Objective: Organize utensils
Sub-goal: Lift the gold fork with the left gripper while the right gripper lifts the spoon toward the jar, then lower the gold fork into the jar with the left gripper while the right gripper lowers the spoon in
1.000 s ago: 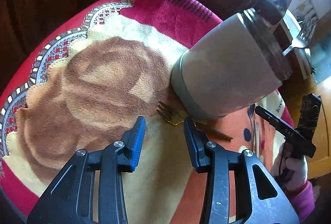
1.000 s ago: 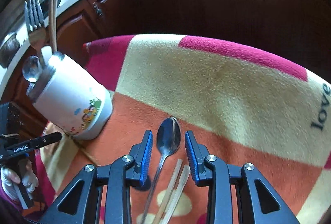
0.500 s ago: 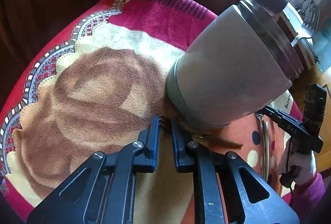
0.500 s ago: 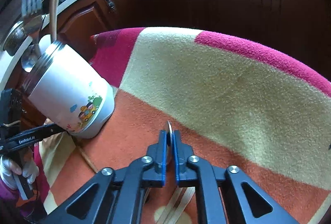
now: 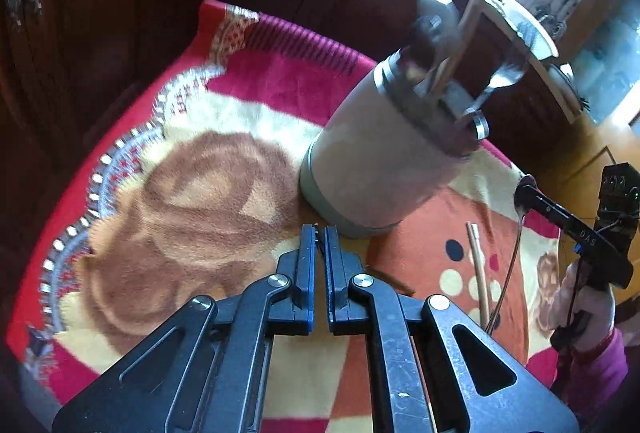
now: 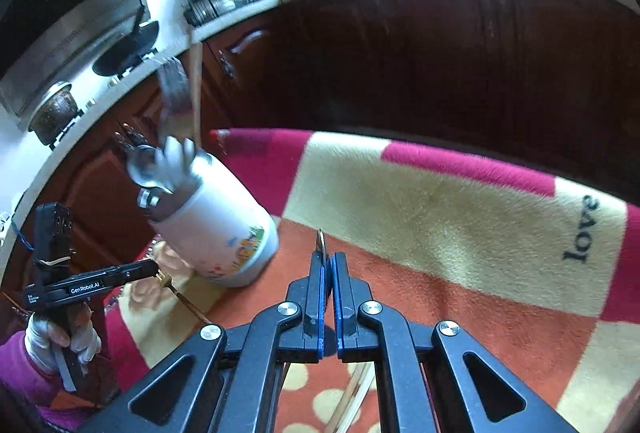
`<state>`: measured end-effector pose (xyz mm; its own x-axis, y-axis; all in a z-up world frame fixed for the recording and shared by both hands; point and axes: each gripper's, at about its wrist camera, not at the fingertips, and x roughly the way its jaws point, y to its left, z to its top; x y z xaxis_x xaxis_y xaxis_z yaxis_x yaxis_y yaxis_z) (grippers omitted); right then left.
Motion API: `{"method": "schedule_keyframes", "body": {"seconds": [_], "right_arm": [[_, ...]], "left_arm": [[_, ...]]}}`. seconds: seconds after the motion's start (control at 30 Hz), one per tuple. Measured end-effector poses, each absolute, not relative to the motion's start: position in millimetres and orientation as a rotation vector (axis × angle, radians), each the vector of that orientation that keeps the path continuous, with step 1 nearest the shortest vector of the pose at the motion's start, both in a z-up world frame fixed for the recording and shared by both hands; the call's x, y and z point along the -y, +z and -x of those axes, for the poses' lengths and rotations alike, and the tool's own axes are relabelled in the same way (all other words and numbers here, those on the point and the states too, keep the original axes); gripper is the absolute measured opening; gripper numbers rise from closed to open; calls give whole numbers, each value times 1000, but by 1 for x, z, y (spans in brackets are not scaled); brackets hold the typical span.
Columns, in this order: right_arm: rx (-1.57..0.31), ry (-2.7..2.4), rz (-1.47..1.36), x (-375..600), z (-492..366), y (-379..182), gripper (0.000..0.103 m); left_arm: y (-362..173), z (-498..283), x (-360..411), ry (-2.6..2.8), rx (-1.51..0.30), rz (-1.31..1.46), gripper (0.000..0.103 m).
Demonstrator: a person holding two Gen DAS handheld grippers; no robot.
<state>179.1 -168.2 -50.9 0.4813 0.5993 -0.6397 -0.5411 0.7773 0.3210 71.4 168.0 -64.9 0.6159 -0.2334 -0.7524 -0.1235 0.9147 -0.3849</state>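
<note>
Now left hand-held gripper (image 5: 317, 233) clamps fork (image 6: 176, 289), right (image 6: 328, 259) — spoon (image 6: 320, 241).

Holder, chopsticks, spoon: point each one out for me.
holder (image 5: 380, 169), left wrist view, on its side wall.
chopsticks (image 5: 478, 265), left wrist view, on the upper shafts, lying on the blanket.
spoon (image 5: 510, 269), left wrist view, mid-handle.

Counts:
- 1 white utensil holder (image 6: 224, 233), near blanket's (image 6: 440, 201) far left corner.
- In holder: 1 fork (image 6: 174, 89), 1 spoon (image 6: 142, 165), chopsticks (image 6: 196, 73), count unclear from blur.
- 1 gold fork (image 6: 176, 289) near blanket's left edge.
- 1 spoon (image 5: 516, 233), loose chopsticks (image 5: 478, 269), looks like 2.
- 2 grippers: left gripper (image 5: 318, 233), right gripper (image 6: 328, 257).
- 1 blanket.
</note>
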Motion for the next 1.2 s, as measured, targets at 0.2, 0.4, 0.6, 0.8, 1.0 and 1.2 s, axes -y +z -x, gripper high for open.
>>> {"method": "schedule_keyframes", "body": {"seconds": [0.2, 0.4, 0.6, 0.8, 1.0, 1.2], "right_arm": [[-722, 694, -94, 169, -166, -7, 3], [-627, 706, -86, 152, -150, 37, 3], [-537, 694, -52, 122, -140, 71, 3], [-405, 659, 2, 81, -138, 107, 3], [-315, 613, 83, 34, -148, 118, 3], [-256, 563, 161, 8, -168, 109, 3]], "left_arm": [[-22, -51, -175, -70, -842, 393, 0], [18, -39, -179, -74, -773, 362, 1], [56, -38, -181, -63, -699, 327, 1], [97, -51, -179, -46, -621, 267, 1], [111, -73, -164, -36, -596, 177, 1], [102, -94, -152, -19, -623, 80, 1]]}}
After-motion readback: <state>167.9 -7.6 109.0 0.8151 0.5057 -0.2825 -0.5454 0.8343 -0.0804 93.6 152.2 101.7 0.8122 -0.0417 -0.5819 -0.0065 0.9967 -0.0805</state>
